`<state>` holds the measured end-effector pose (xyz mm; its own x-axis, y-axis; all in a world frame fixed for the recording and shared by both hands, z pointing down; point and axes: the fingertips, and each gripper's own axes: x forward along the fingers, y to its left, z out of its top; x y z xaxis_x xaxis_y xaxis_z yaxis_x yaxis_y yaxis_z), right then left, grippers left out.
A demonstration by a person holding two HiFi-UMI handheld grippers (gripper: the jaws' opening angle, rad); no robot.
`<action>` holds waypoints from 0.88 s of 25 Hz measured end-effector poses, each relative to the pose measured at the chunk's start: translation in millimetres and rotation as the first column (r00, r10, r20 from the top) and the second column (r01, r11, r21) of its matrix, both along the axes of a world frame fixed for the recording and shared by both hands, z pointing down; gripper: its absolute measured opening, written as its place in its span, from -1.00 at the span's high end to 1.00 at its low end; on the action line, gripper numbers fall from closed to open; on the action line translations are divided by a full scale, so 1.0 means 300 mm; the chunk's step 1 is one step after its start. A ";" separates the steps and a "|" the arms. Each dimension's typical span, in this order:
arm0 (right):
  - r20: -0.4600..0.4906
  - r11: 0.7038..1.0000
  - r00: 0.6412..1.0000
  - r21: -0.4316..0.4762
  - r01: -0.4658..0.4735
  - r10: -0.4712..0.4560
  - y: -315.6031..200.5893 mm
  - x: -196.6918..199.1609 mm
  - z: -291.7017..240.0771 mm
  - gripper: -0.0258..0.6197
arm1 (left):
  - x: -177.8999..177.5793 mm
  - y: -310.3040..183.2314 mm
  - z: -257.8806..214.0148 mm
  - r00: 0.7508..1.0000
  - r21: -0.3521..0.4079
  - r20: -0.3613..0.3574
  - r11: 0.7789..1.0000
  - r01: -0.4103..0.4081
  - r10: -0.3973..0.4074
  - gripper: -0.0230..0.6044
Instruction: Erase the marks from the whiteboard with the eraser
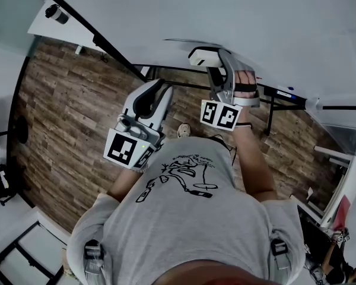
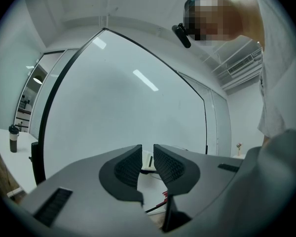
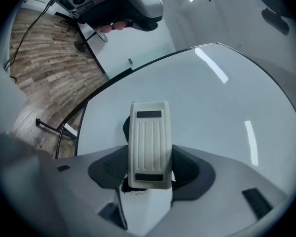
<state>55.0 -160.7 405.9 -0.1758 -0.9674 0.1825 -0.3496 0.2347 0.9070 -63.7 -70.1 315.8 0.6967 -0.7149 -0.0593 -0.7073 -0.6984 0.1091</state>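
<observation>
The whiteboard (image 1: 237,16) fills the top of the head view, and its surface looks white and unmarked there. My right gripper (image 1: 218,64) is shut on a cream, ribbed eraser (image 1: 203,57) held against the board's lower edge. In the right gripper view the eraser (image 3: 149,142) stands between the jaws of the right gripper (image 3: 149,164), flat towards the whiteboard (image 3: 217,98). A small dark scribble (image 3: 133,191) shows under its near end. My left gripper (image 1: 156,92) hangs lower, away from the board. In its own view the left gripper (image 2: 147,158) has only a narrow slit between its jaws and holds nothing.
Below the board is wood floor (image 1: 65,100), with the stand's black legs (image 1: 272,108) to the right. A white table with a dark bottle (image 1: 57,13) sits at the far left, and that bottle (image 2: 12,138) also shows in the left gripper view. Furniture crowds the right edge.
</observation>
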 end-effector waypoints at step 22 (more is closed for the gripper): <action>0.005 0.984 0.998 0.163 -0.069 0.069 -0.094 0.070 -0.310 0.11 | -0.040 -0.059 0.023 1.000 -0.016 -0.004 1.000 0.021 -0.021 0.67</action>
